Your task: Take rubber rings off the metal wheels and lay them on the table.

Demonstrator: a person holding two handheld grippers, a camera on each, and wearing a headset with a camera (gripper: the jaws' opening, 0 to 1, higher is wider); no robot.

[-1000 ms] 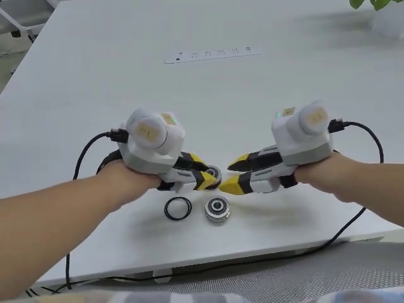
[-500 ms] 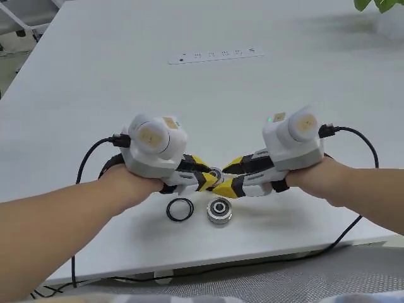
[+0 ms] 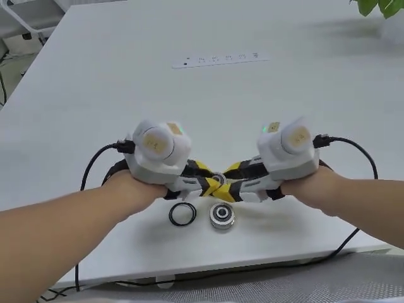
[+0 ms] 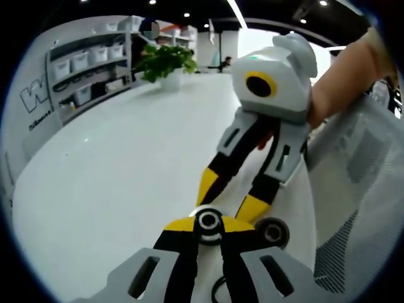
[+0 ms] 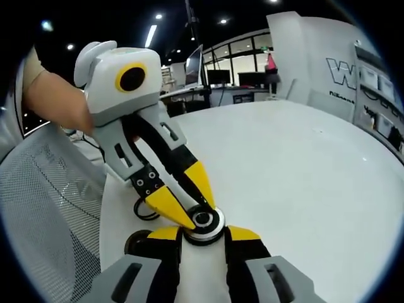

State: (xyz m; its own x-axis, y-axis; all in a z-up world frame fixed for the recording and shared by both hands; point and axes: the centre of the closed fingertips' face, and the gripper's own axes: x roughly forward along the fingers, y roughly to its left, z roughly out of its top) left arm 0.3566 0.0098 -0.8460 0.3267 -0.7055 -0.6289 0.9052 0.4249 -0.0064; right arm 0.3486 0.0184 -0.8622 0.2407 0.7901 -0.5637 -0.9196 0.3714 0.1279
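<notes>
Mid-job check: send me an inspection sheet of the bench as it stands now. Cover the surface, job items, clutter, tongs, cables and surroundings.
Surface: white table, no marks that I can make out.
Job's things: held wheel is raised between both tongs. A second wheel lies on the table. A loose rubber ring lies beside it, not touching.
Clutter: power strip on the far side.
Grippers: left tongs and right tongs both look closed on the held wheel, from opposite sides.
Cables: left cable and right cable are both black and trail toward the near edge.
Surroundings: plant at the far corner; shelves beyond the table.
</notes>
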